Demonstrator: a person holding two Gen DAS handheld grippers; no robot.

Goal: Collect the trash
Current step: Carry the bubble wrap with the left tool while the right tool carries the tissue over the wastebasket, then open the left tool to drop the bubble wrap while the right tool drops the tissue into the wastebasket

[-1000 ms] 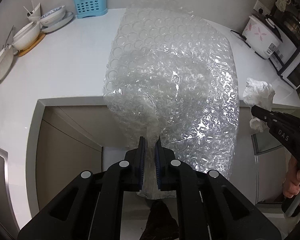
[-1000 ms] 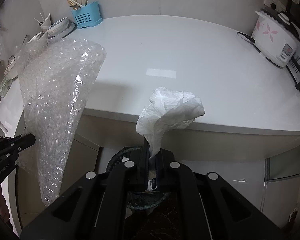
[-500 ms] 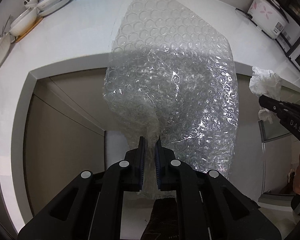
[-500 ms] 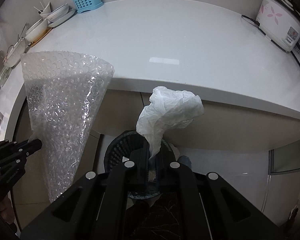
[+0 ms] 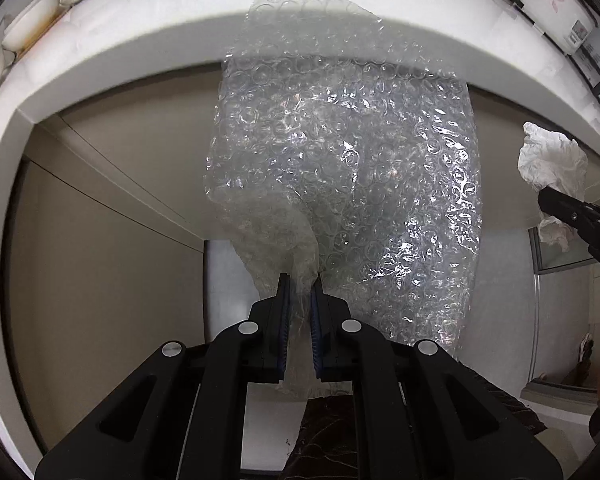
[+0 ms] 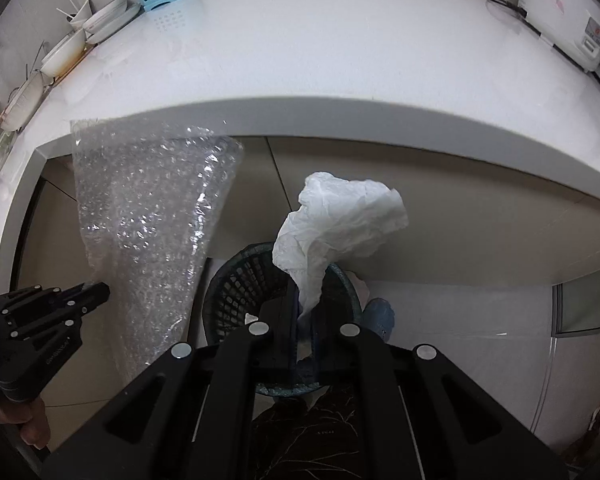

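My left gripper (image 5: 300,276) clamps bubble wrap (image 5: 348,168). My right gripper (image 6: 306,300) pinches a tissue (image 6: 340,220); bin (image 6: 240,276) at its 12 o'clock, below the counter (image 6: 320,60).

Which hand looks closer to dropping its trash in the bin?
Right. The right gripper pinches the crumpled paper directly above the dark bin; the left gripper holds its bubble wrap off to the side.

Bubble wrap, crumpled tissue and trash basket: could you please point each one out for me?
bubble wrap (image 5: 348,168), left wrist view, middle of the sheet
crumpled tissue (image 6: 340,220), right wrist view, its bunched top
trash basket (image 6: 240,280), right wrist view, mesh wall
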